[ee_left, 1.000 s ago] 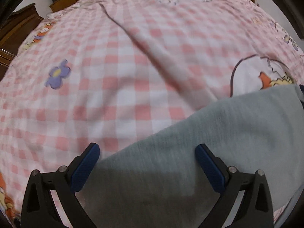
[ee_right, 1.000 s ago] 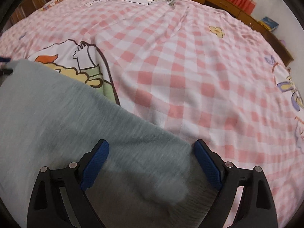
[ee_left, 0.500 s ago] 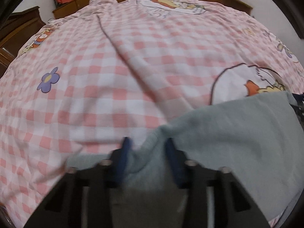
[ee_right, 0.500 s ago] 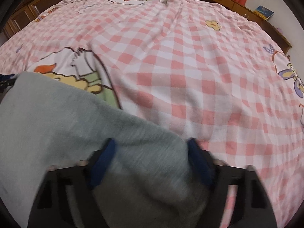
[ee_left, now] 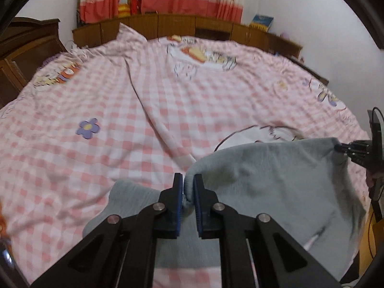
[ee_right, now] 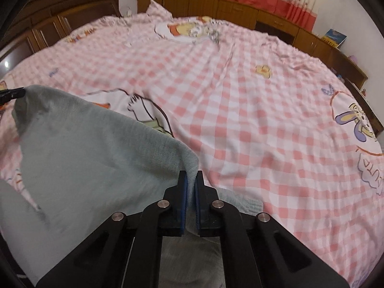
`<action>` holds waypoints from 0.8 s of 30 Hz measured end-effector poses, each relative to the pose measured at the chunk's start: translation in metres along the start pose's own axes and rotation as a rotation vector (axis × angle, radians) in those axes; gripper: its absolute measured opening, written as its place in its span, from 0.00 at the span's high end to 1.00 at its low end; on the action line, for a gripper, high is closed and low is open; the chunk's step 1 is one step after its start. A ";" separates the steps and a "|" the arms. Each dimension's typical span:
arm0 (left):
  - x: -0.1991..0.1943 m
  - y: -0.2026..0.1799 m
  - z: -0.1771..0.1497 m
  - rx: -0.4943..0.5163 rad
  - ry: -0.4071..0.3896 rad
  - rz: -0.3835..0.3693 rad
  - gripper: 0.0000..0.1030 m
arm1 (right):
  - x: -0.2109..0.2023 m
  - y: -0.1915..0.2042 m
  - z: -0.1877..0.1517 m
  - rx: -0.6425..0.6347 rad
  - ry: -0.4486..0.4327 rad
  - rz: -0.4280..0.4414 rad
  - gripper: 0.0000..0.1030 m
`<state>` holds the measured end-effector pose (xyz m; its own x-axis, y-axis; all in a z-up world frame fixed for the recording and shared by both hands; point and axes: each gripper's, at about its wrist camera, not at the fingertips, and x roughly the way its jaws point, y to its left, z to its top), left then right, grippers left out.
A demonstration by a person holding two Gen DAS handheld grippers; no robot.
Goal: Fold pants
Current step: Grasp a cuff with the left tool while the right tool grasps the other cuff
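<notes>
Left wrist view: the left gripper (ee_left: 189, 186) is clamped on one corner of the grey knit fabric pants (ee_left: 276, 175), raised above the pink-and-white checked bedsheet (ee_left: 108, 100). Right wrist view: the right gripper (ee_right: 191, 183) is clamped on the opposite corner, cloth stretched between both.

The lower part of the grey pants (ee_left: 276, 182) runs behind the left gripper (ee_left: 188, 187) and its black arms, so the hem is hidden; to that gripper's right the cloth is cut off by the picture's rim. Fabric pinched between the blue pads (ee_left: 178, 199) is covered. In the right wrist view the pants (ee_right: 91, 158) drop under the right gripper (ee_right: 191, 187) and out of frame below. The bedsheet (ee_right: 264, 120) far ahead of it is blurred, its cartoon prints unreadable
</notes>
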<state>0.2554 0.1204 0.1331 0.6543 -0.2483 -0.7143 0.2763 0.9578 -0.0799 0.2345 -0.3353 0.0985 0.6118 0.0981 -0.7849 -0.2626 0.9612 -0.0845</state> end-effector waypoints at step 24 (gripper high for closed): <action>-0.166 -0.035 -0.132 -0.127 -0.200 -0.006 0.95 | -0.113 0.039 -0.111 -0.054 -0.070 0.086 0.94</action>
<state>0.0443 0.1470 0.1630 0.7830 -0.2661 -0.5622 0.1982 0.9635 -0.1799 0.0728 -0.3370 0.1157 0.6355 0.1995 -0.7459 -0.3554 0.9332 -0.0533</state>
